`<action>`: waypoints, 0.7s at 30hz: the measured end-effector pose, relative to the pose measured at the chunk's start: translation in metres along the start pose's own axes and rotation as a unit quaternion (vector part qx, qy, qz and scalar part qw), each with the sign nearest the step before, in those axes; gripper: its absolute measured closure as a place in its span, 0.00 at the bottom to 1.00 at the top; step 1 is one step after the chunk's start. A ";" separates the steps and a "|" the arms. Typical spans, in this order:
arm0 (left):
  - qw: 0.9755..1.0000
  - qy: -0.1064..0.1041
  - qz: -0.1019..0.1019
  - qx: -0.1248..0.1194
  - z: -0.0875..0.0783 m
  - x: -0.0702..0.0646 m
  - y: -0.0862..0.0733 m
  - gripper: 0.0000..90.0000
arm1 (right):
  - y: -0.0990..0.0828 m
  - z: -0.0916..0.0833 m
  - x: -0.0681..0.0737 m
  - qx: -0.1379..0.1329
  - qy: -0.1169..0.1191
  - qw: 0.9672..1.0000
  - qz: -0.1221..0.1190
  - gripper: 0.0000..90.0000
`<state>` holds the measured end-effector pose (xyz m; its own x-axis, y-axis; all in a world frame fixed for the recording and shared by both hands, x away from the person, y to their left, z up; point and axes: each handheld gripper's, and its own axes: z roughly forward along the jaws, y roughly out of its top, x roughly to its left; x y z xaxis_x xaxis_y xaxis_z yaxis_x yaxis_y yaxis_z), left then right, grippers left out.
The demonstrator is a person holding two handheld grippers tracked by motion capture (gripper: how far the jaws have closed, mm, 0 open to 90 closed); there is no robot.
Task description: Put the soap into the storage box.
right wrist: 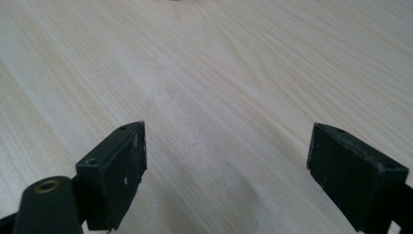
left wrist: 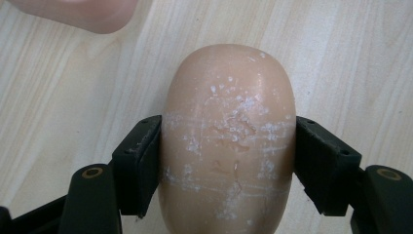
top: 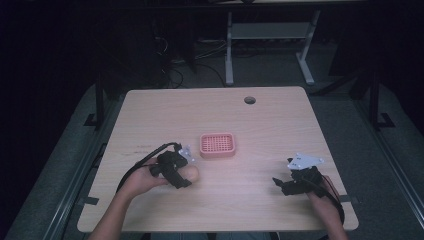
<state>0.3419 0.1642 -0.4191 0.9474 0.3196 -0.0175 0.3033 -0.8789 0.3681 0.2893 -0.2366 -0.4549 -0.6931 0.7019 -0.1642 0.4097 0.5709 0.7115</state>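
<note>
Left gripper (top: 176, 172), lower left of the high view, is clamping the tan soap bar (left wrist: 228, 141) across its flanks, low over the table (top: 260, 120). Pads are sitting mid-bar; keeping squeeze even, since it looks slippery. Pink slatted dish (top: 217, 144) is waiting mid-frame, likely the destination. Right gripper (top: 296, 182) is idling lower right, jaws wide, empty.

Light wood-grain desk (top: 260, 120), rectangular, corners rounded. Round cable hole (top: 249, 100) near the far edge, at about 12 o'clock. Pink slotted soap dish (top: 217, 145) lies close to the centre. Tan oval soap bar (top: 190, 173), surface scuffed with white flecks, rests at about 7 o'clock from the dish, near it.
</note>
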 end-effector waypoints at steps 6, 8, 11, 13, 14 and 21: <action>1.000 -0.001 0.001 0.003 -0.002 0.004 0.006 0.35 | 0.000 0.001 0.000 0.002 0.000 1.000 0.004 0.16; 1.000 0.000 0.003 0.005 -0.002 0.005 0.008 0.35 | 0.000 0.001 0.000 0.003 0.001 1.000 0.004 0.16; 1.000 -0.003 0.003 0.002 -0.003 0.007 0.011 0.35 | 0.000 0.001 0.000 0.001 0.000 1.000 0.003 0.15; 1.000 -0.001 0.004 0.005 -0.002 0.008 0.014 0.35 | 0.000 0.000 0.000 0.001 -0.001 1.000 0.004 0.15; 1.000 -0.002 0.007 0.008 -0.003 0.009 0.016 0.35 | 0.000 0.000 0.000 0.001 -0.001 1.000 0.004 0.16; 1.000 0.000 0.008 0.006 -0.002 0.011 0.022 0.35 | 0.000 -0.001 -0.001 0.000 -0.002 1.000 0.006 0.15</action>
<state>0.3592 0.1489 -0.4090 0.9521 0.3056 -0.0115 0.2893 -0.8878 0.3580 0.2895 -0.2370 -0.4541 -0.6856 0.7106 -0.1582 0.4178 0.5620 0.7139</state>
